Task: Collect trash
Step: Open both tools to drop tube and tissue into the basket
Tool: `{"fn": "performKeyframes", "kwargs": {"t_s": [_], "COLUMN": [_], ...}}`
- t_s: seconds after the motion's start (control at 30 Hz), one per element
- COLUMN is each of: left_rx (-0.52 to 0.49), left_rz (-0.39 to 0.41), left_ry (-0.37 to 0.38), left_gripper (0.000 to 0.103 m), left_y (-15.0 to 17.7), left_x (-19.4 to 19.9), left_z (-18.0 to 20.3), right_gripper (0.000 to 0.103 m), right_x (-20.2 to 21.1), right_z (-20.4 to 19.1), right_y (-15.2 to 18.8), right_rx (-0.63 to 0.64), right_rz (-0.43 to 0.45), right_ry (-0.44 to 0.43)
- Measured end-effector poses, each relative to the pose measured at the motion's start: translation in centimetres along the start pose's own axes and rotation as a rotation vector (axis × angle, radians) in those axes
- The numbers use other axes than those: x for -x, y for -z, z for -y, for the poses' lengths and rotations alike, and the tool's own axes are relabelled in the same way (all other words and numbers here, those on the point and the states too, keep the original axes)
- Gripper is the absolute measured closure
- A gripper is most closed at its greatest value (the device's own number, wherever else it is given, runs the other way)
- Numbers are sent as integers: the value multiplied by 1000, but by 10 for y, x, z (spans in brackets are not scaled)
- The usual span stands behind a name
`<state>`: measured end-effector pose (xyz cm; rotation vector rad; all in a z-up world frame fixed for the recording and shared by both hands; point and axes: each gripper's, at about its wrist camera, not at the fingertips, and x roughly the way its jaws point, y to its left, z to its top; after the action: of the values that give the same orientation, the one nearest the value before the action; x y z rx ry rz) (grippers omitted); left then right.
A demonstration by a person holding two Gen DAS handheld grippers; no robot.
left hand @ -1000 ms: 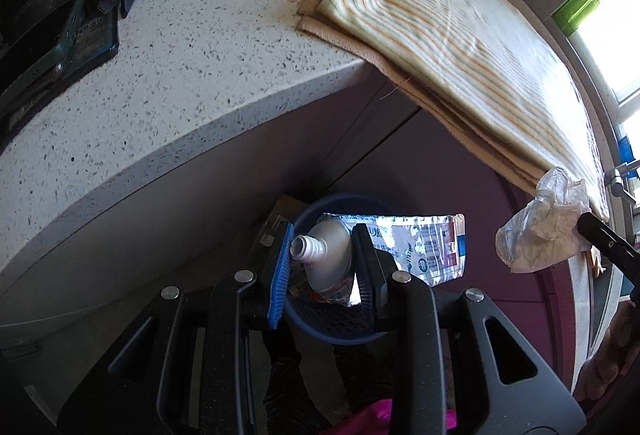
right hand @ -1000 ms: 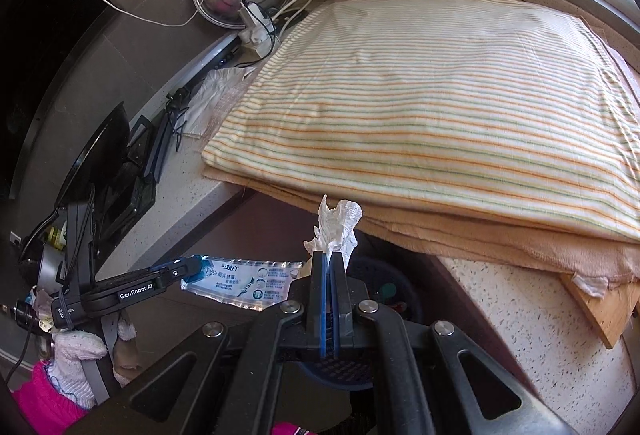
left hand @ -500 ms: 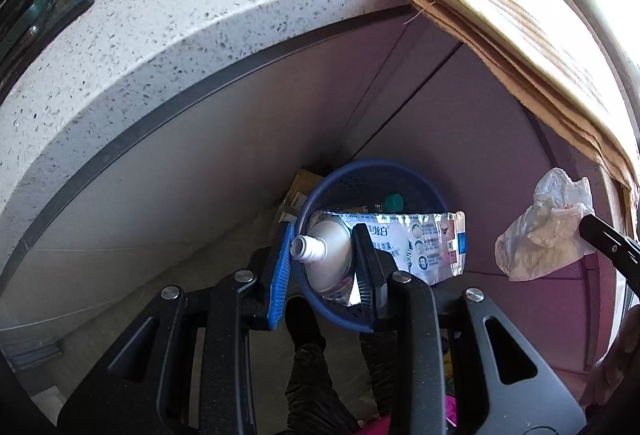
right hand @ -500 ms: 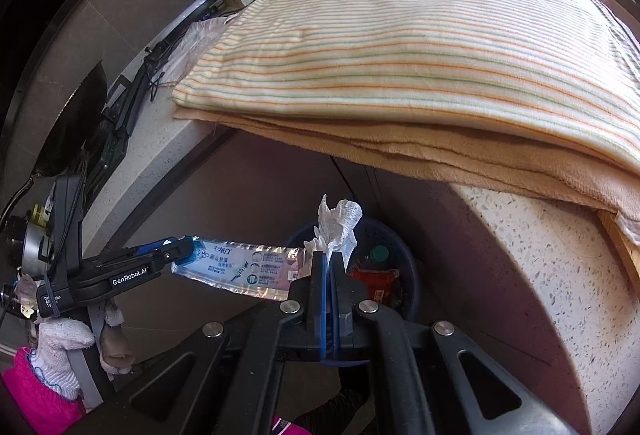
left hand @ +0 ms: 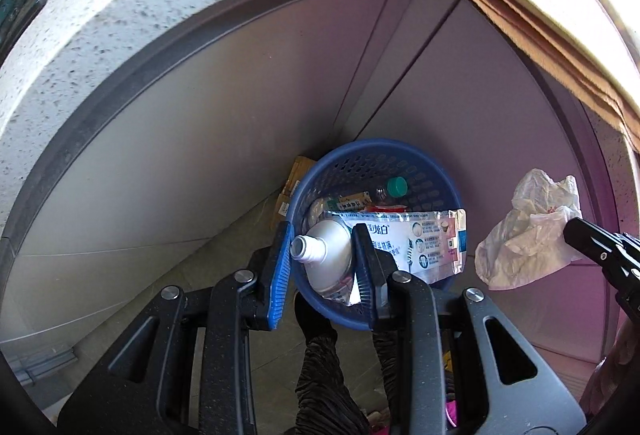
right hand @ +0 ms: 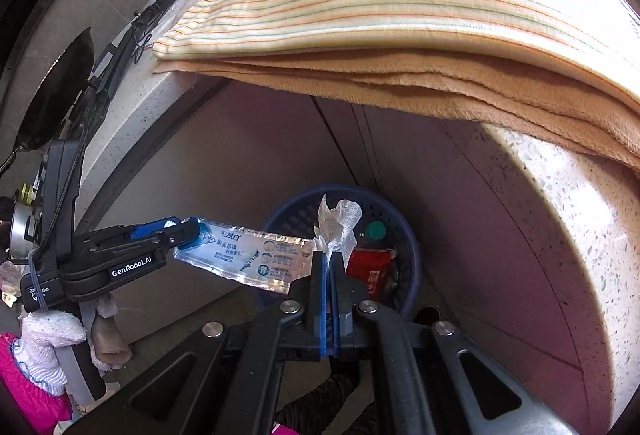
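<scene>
Left gripper [left hand: 322, 255]: we've got it clamped part-way on the toothpaste tube [left hand: 400, 243] near its uncapped neck, so the flat tail sticks out over the blue basket [left hand: 448, 179] w/o sagging. Right gripper [right hand: 328, 267]: fully pinched on crumpled tissue [right hand: 338, 223], also above the basket rim. Both pieces sit over the bin, prob. ready to drop.

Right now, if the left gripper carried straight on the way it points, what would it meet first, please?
Most likely the blue basket below: the left gripper, holding the toothpaste tube, points into its opening, toward the trash inside. Depth is hard to judge.
</scene>
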<state>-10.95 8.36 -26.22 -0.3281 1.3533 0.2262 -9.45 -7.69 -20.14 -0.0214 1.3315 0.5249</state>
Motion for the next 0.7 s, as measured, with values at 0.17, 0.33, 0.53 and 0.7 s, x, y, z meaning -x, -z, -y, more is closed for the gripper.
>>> {"fn": "performKeyframes", "kwargs": {"t_s": [0.17,0.33,0.53,0.7], "left_rx": [-16,-12,-23,-45], "left_rz": [-12,-17,-16,-31], "left_ry": [-3,-2,-12,-13], "left_gripper": [74,74,74,67], "left_y": [-1,0,-1,-1], "left_x": [-7,-13,-16,-21], "left_z": [2,6,14,22], "right_gripper": [103,102,101,80], "right_x": [-10,-22,-36,-43], "right_z": [3,-1,-1,-3], "right_y": [0,-3,-3,-3], "right_rx": [-1,1,-6,2], "right_rz": [-18,-31,-43,-50], "right_ry": [4,8,11,12]}}
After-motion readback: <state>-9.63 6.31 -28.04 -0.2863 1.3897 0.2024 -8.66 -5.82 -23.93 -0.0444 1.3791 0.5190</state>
